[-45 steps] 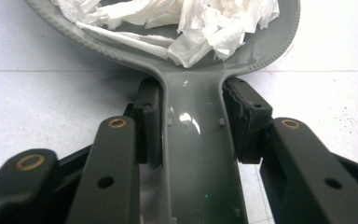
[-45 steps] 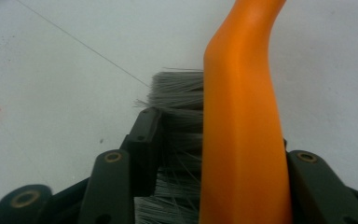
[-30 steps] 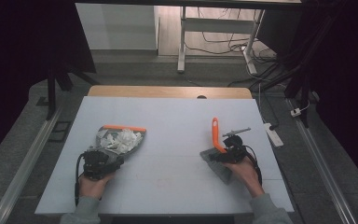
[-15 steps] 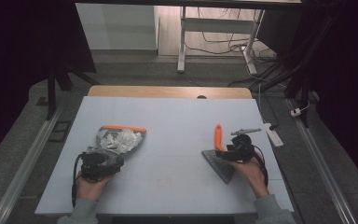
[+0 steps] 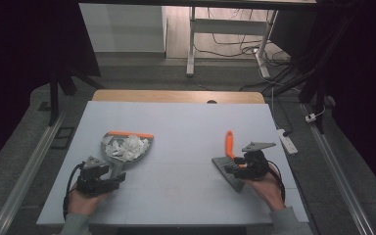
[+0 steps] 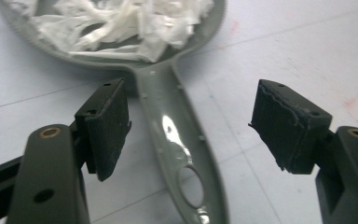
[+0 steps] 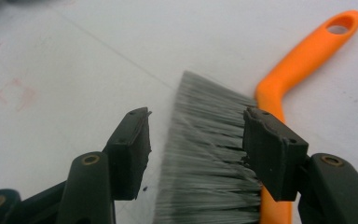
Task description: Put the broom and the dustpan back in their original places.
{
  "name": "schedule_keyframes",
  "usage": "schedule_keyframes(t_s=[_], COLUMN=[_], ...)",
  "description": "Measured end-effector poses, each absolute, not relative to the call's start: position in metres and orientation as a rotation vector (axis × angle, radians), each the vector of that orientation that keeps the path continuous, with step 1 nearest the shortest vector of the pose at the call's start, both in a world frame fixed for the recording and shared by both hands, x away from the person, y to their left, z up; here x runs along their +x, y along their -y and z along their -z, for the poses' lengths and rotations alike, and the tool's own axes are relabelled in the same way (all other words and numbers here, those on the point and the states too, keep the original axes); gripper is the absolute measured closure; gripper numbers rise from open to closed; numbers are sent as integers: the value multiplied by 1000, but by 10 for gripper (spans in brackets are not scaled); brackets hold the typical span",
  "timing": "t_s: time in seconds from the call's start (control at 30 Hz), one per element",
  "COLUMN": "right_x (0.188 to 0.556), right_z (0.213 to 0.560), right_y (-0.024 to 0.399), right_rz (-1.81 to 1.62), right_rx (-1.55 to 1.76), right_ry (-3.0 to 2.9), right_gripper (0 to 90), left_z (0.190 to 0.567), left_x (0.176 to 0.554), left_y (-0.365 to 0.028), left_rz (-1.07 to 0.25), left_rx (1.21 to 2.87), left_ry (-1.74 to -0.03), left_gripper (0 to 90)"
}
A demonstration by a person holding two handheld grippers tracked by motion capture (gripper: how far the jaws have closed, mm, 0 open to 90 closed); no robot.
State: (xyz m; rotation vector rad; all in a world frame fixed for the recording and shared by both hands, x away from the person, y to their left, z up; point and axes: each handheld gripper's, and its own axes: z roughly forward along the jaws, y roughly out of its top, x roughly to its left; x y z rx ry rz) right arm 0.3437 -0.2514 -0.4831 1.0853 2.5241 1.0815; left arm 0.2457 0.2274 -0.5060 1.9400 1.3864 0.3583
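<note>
A grey dustpan (image 5: 139,151) with an orange lip lies at the table's left, holding crumpled white paper scraps (image 5: 125,147). Its handle (image 6: 177,135) runs between the jaws of my left gripper (image 5: 113,172), which stands open, both pads apart from the handle. The paper scraps (image 6: 121,23) fill the pan ahead of my left gripper (image 6: 191,121). At the right lies a brush with an orange handle (image 5: 229,143) and grey bristles (image 5: 227,172). My right gripper (image 5: 231,169) is open over the bristles (image 7: 209,154), with the orange handle (image 7: 303,56) beyond the gripper (image 7: 196,149).
The pale table (image 5: 186,122) has a wooden strip along its far edge. A white power strip (image 5: 287,141) lies at the right edge. Desk legs and cables stand on the floor beyond. Faint red marks (image 7: 16,91) show on the table's surface.
My right gripper has shifted a little to the right and toward the person, and the brush has shifted slightly with it. The left gripper and dustpan have hardly moved.
</note>
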Motion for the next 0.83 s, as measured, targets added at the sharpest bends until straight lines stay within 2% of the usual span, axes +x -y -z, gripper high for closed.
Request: schedule_keyframes(t_s=[0.37,0.83], right_x=[318,310], right_z=[489,491], right_y=[247,262], right_rz=[-1096,-1174], right_rx=[906,870], right_ry=[-2591,-2556], right_gripper=[423,434], left_z=[505,505], left_x=[237,237], left_y=[-214,-210], left_rz=[-277,-263], left_rx=[2080,2084], left_ry=[-1147,-1110], left_gripper=[322,320])
